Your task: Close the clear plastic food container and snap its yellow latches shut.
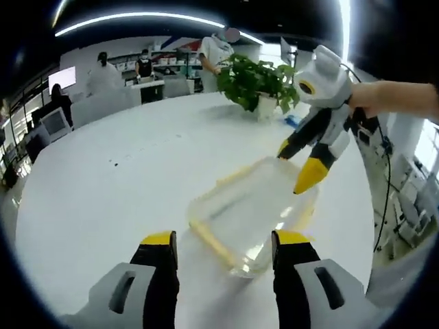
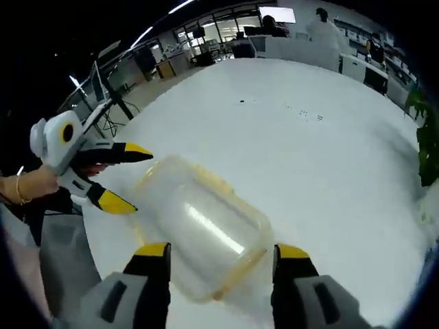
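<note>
The clear plastic food container (image 1: 250, 212) lies on the white table (image 1: 123, 178) with its lid on top. Yellow latches (image 1: 210, 238) run along its sides; I cannot tell whether they are snapped down. My left gripper (image 1: 225, 240) is open just short of the container's near end, holding nothing. My right gripper (image 1: 293, 168) comes in from the right, open, its yellow tips at the container's far corner. In the right gripper view the container (image 2: 206, 226) sits just ahead of the open right gripper (image 2: 221, 251). The left gripper (image 2: 137, 179) is open at its left end.
A potted plant (image 1: 260, 82) in a white pot stands at the far side of the table, seen again at the right edge (image 2: 429, 137). People work at desks with monitors (image 1: 62, 77) beyond. The table's edge (image 1: 367, 226) runs close on the right.
</note>
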Demonstrator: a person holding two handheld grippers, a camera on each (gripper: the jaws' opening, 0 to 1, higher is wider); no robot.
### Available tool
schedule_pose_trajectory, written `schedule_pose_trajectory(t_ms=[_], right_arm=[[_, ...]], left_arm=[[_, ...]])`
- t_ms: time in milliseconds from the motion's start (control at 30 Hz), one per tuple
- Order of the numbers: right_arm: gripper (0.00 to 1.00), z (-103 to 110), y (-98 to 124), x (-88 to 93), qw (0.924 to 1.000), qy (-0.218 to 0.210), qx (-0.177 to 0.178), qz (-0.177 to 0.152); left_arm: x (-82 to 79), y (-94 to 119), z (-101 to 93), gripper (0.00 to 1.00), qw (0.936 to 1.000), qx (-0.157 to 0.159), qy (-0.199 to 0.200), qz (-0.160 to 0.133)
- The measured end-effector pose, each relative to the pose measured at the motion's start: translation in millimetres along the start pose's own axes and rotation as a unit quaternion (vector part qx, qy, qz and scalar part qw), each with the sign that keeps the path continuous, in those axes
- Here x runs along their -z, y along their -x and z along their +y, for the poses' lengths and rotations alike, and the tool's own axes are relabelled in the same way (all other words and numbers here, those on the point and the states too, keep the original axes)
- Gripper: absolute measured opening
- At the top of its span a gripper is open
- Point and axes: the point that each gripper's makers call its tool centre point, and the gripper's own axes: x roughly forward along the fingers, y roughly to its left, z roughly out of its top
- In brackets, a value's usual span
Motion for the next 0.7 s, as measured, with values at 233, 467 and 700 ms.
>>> schedule_pose_trajectory(t_ms=[233,467,700], right_arm=[[0.54,5,-6,-5.0,0.9999,0.005,-0.008,-0.007],[0.54,17,-20,-19.5,0.9999,0.008,-0.009,-0.011],[0.54,31,-39,-42.4,0.9995,0.015,-0.012,-0.024]], left_arm=[[0.6,1,1.5,0.36,0.9999,0.005,0.016,0.0],[1.4,8,23.6,0.34,0.9995,-0.013,0.028,-0.002],[1.9,19,57.8,0.31,0.9978,-0.038,0.054,-0.008]])
